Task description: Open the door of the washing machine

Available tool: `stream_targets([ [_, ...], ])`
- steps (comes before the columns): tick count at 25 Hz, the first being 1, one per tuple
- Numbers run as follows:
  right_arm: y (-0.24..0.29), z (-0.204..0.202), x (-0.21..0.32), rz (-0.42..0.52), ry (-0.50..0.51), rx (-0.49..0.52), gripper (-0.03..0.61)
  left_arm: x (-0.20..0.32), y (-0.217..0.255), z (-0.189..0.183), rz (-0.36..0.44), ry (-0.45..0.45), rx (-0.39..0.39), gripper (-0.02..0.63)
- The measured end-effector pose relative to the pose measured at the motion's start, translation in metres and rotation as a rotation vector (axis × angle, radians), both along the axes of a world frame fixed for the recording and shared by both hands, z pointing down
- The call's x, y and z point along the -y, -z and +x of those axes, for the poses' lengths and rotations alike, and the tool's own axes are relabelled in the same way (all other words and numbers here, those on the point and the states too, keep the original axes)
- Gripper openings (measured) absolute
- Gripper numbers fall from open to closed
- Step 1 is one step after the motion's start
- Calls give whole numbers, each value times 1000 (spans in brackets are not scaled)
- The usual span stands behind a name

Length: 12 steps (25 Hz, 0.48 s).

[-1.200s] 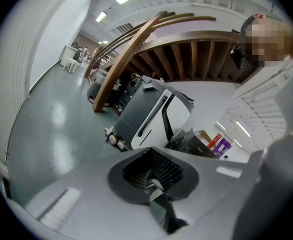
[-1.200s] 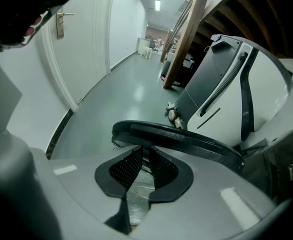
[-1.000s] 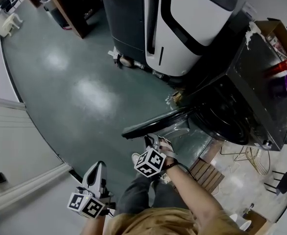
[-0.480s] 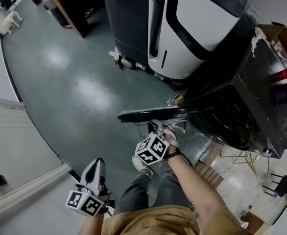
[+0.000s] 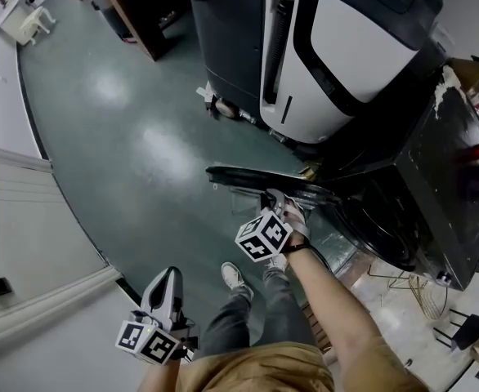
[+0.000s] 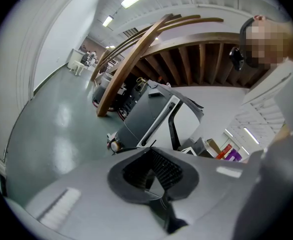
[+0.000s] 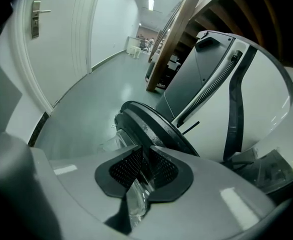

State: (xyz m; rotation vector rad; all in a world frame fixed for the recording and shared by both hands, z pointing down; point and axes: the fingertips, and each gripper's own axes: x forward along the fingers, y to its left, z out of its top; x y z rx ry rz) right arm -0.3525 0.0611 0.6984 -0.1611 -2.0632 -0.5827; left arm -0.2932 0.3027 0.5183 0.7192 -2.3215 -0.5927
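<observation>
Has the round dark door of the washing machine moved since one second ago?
Yes. The round dark door, held in the right gripper's jaws, swung further open, away from the black washing machine front.

Glossy grey-green floor point(image 5: 141, 162) with pale glare patches, black washer point(image 5: 436, 186) standing on it at right, big grey-and-white machine point(image 5: 321, 47) just behind, wooden unit point(image 5: 141, 15) at top, white table point(image 5: 27, 24) far top left, 1 white shoe point(image 5: 237, 278) near bottom centre

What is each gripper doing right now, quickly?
Left gripper: jaws closed, holding nothing.
Right gripper: jaws closed on the rim of the washing machine door.
</observation>
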Motion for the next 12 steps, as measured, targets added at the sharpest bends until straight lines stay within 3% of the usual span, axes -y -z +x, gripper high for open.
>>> stream_targets([
  [12, 5, -20, 53, 84, -57, -8, 26, 7, 3, 3, -9, 1, 2, 60],
])
